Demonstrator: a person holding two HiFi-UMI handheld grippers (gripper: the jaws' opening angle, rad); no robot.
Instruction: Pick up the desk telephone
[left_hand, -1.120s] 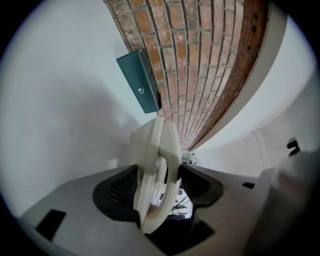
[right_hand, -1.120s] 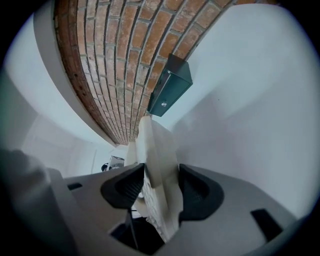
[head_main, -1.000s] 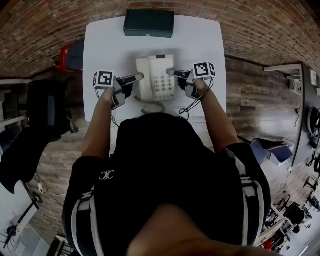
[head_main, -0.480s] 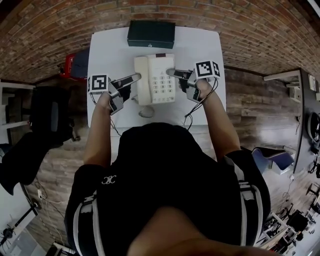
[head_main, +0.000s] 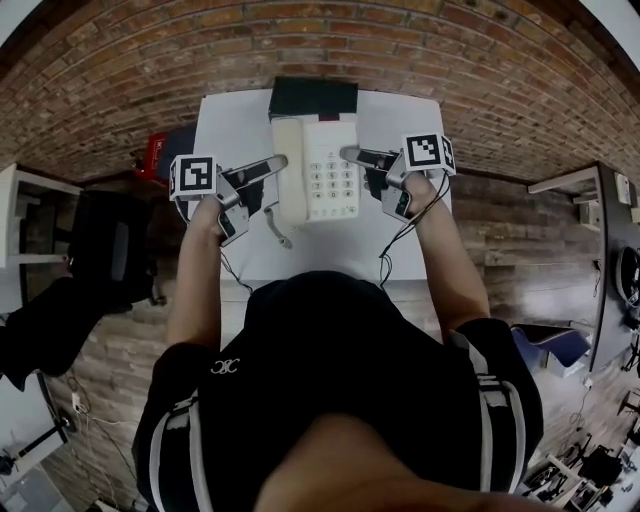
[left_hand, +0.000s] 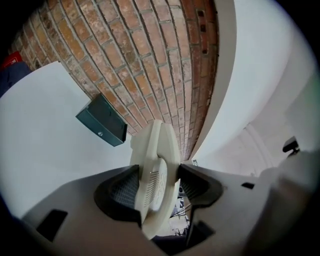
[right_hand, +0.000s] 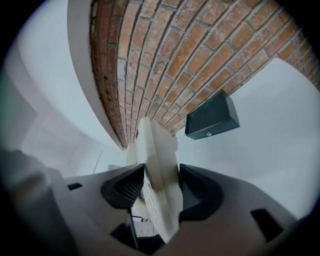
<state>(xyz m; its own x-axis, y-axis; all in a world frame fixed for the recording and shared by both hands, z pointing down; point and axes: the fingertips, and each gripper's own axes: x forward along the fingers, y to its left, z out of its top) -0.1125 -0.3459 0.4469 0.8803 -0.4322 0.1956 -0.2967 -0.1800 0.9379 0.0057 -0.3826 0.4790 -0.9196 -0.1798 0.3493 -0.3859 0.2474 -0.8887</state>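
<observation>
No writing can be read. The keys of the cream plastic desk telephone (head_main: 318, 170) are too small to make out, and the dark strip above its keypad (head_main: 333, 182) shows no legible text. The marker cubes on the claws carry only black-and-white square patterns. A small white emblem (head_main: 226, 366) on the back of the person's black shirt does not read as letters.

The telephone is a blocky, off-white set. Its handset (head_main: 290, 172) rests in the cradle along the left side, with the grid of pale keys to the right. A thin cord (head_main: 277, 228) dangles from its near left corner.

The telephone is held up off the white table (head_main: 235, 125) between the two claws, and in the head view its far end overlaps the dark green rectangular box (head_main: 313, 97) at the table's back edge.

The left claw (head_main: 272, 162) comes in from the left. In the left gripper view its jaws (left_hand: 157, 182) are closing, with both ribbed pads pressed on the telephone's (left_hand: 155, 145) handset side, where the perforated earpiece lies between them.

The right claw (head_main: 352, 155) comes in from the right. In the right gripper view it (right_hand: 161, 185) is clamped on the telephone's (right_hand: 155, 145) keypad edge.

Both gripper views show the table (left_hand: 45, 130) below, the green box (left_hand: 102, 120) resting on it well beyond the telephone, and a red brick wall (right_hand: 165, 65) behind.
</observation>
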